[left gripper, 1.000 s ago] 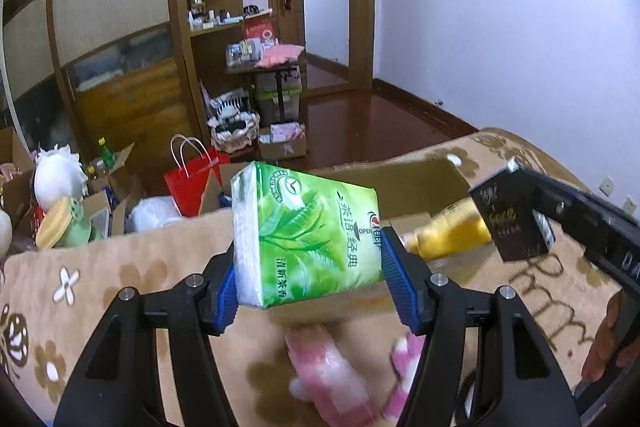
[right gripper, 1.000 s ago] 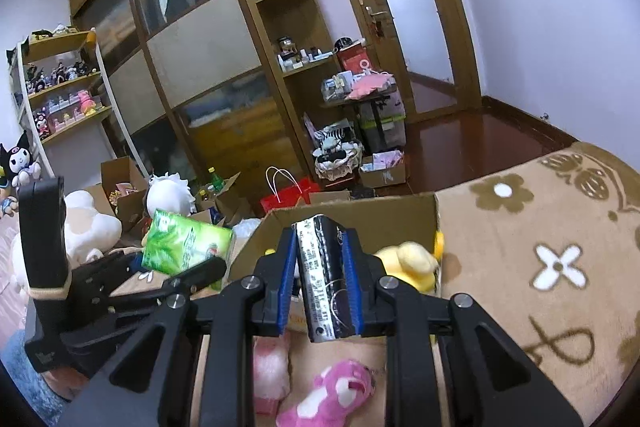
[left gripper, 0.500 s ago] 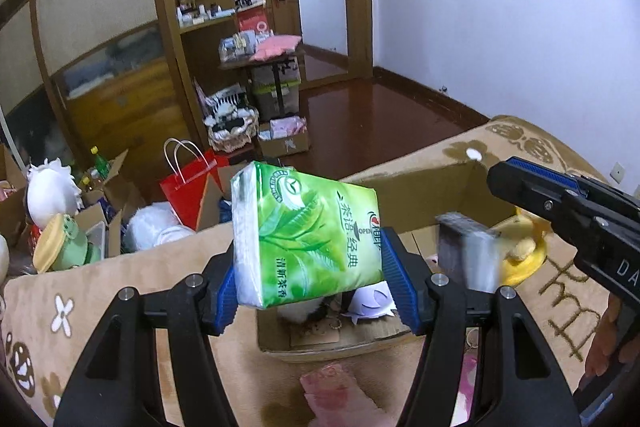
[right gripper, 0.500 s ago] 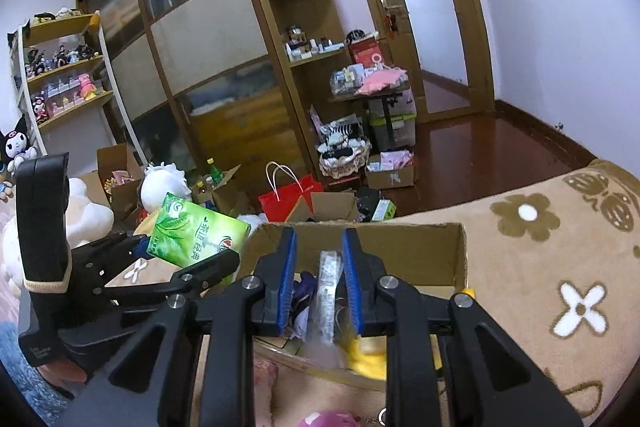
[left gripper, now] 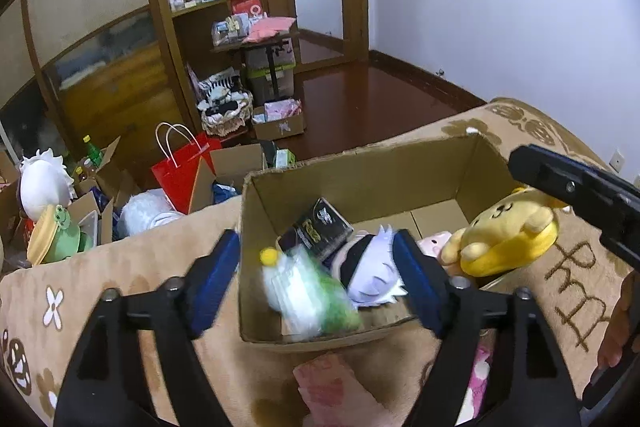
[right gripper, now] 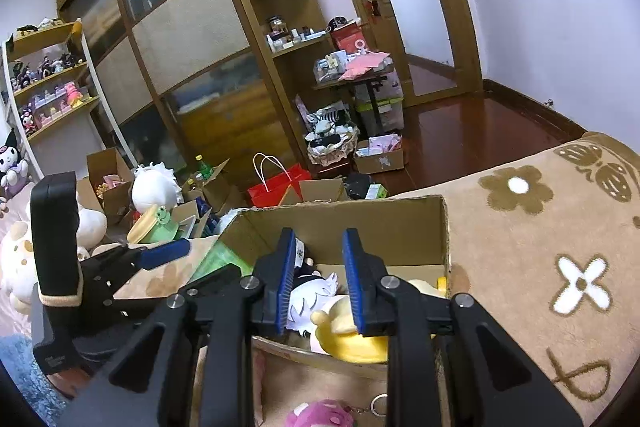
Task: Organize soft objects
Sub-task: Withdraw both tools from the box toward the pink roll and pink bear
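An open cardboard box [left gripper: 360, 163] sits on the tan flowered blanket. My left gripper [left gripper: 320, 279] is open above its near-left part; the green tissue pack [left gripper: 312, 295] is blurred, falling into the box between the fingers. A black packet [left gripper: 320, 227], a white-haired plush [left gripper: 372, 267] and a yellow plush [left gripper: 504, 239] lie inside. My right gripper [right gripper: 320, 279] is open and empty above the box [right gripper: 400, 215], over the white-haired plush [right gripper: 312, 295] and the yellow plush [right gripper: 352, 335]. The green pack [right gripper: 218, 259] shows at the box's left wall.
A pink plush [right gripper: 320, 415] and a pink pack [left gripper: 332, 387] lie on the blanket [right gripper: 540, 247] in front of the box. Beyond the bed edge stand a red bag [left gripper: 180, 167], cartons, plush toys [left gripper: 44, 179], shelves and a wooden wardrobe.
My left gripper opened and let go of the green tissue pack, which drops into the box. My right gripper released the black packet into the box and now stands open.
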Demonstrator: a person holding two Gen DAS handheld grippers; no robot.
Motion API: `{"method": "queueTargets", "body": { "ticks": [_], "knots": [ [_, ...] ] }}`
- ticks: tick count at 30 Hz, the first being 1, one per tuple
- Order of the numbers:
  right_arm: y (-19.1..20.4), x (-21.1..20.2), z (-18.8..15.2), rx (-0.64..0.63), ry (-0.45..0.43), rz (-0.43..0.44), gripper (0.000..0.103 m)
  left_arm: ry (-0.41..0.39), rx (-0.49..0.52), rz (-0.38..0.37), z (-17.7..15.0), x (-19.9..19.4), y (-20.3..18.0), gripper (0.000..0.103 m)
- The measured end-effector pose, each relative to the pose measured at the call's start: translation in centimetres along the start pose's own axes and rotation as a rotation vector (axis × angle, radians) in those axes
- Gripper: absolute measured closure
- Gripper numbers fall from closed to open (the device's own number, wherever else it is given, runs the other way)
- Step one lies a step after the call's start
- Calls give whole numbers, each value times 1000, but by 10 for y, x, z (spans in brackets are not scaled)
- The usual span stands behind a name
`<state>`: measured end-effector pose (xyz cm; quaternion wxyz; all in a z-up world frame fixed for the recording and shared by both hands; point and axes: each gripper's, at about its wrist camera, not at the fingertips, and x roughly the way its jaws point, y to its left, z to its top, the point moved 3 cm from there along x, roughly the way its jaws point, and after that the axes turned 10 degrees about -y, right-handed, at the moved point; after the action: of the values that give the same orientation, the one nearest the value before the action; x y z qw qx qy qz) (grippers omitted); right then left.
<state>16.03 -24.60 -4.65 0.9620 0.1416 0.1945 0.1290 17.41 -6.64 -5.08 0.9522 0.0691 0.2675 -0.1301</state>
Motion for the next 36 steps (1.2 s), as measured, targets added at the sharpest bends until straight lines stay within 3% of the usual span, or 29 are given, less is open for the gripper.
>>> {"method": "queueTargets", "body": {
  "ticks": [5,14,29,36],
  "knots": [
    [0,-8,1,11,10,-33,46,-2,-23,20,2,-14,9,10],
    [1,-33,-2,36,46,-87,1,49,-63,34,-13,-47,20,4],
    [17,-68,-31,13,140,-158,0,151,-83,28,-46,-83,12,4],
    [16,-65,-55,48,196,-162,0,207,-79,11,-63,-77,6,4]
  ]
}}
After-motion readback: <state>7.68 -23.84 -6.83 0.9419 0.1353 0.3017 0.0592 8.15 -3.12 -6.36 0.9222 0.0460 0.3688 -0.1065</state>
